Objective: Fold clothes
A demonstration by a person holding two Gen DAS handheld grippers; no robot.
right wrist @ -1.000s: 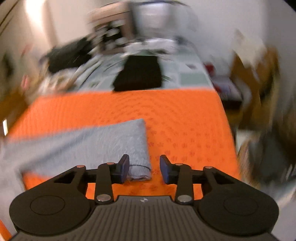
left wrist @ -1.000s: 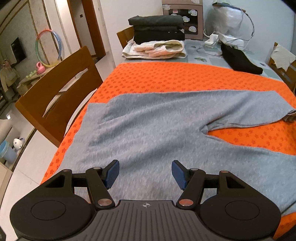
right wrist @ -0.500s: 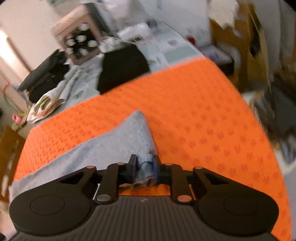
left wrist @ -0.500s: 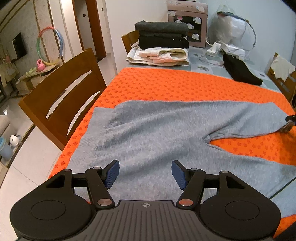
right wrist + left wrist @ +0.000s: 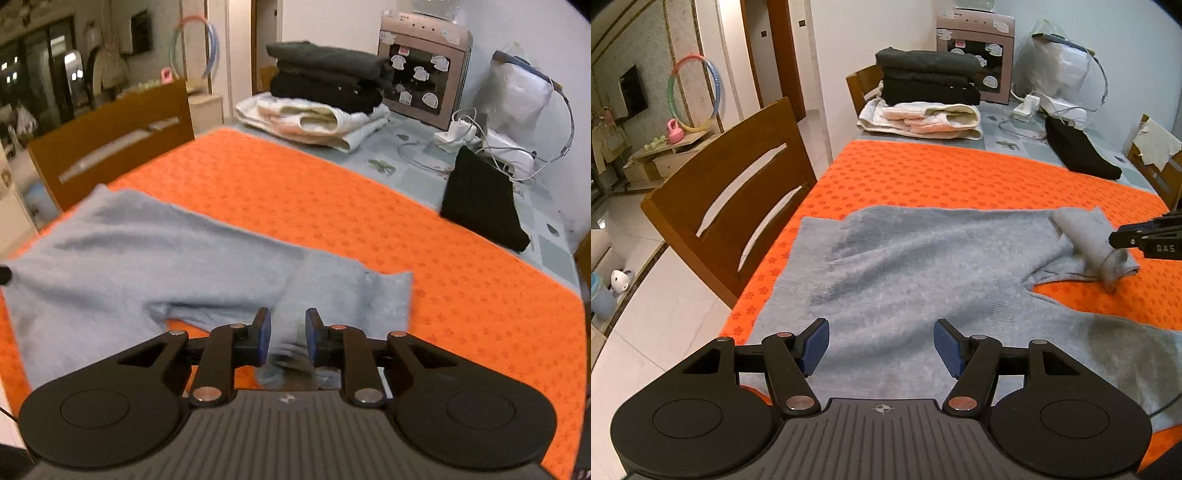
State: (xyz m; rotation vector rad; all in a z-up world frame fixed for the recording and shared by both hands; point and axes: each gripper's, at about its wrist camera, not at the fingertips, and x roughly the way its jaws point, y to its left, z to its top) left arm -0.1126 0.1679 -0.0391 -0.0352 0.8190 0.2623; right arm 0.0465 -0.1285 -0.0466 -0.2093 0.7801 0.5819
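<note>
Right tool jaws just widened, grey trouser cuff between; left tool wide, empty.

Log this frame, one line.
step: fold leg | right gripper: jaws just opened slightly, grey cuff between them, lifted over pants | left gripper: open, empty, over waist

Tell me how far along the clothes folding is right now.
Done: a stack of folded clothes sits at the table's far end. In hand: the right hand-held gripper has the cuff of the grey sweater between its jaws, the sleeve bunched inward. Left: the sweater's body lies spread flat, and the left hand-held gripper hovers open above it.
</note>
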